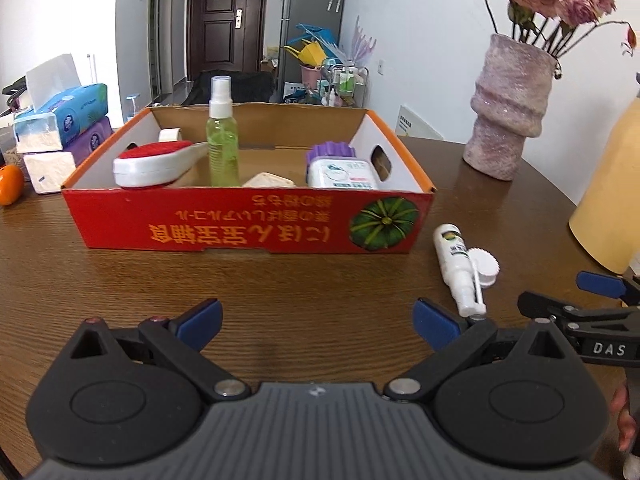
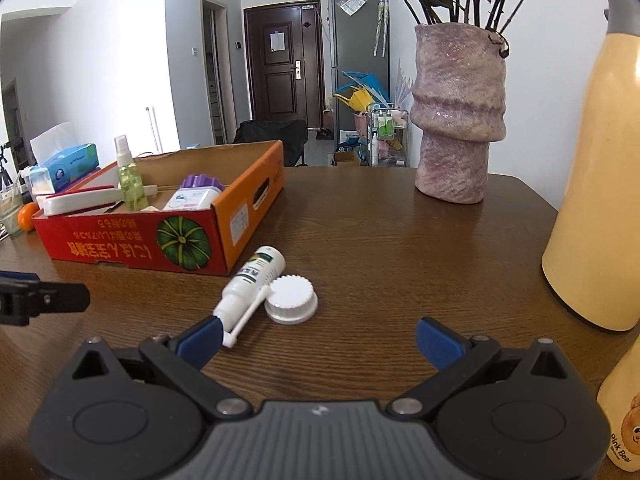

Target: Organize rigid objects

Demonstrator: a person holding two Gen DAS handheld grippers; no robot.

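- The left gripper (image 1: 318,322) hovers low over the brown wooden worktop (image 1: 280,280), its jaws spread wide with nothing between them.
- The right gripper (image 2: 318,338) also hangs low over the worktop (image 2: 380,240), jaws wide and empty; its left blue pad (image 2: 200,338) sits just beside the nozzle end of a white spray bottle (image 2: 252,280).
- That white spray bottle (image 1: 456,264) lies on its side on the worktop, just in front of the right corner of the box, its thin nozzle arm folded out.
- A white ridged cap (image 2: 291,298) rests on the worktop touching or just beside the bottle; in the left wrist view the cap (image 1: 486,268) lies to the bottle's right.
- A red cardboard box (image 1: 248,220) with a green pumpkin print stands open on the worktop.
- Inside the box stand a green spray bottle (image 1: 222,148), upright near the middle, a white jar with a purple lid (image 1: 340,168) to the right, and a white brush with a red pad (image 1: 154,164) leaning at the left; a tape roll (image 1: 170,135) sits in the back left corner.
- A pink textured vase (image 2: 458,120) with dried roses stands well to the right of the box, and a tall cream-yellow flask (image 2: 596,184) stands at the right edge.
- Tissue packs (image 1: 60,120) are stacked left of the box, with an orange fruit (image 1: 9,185) beside them.
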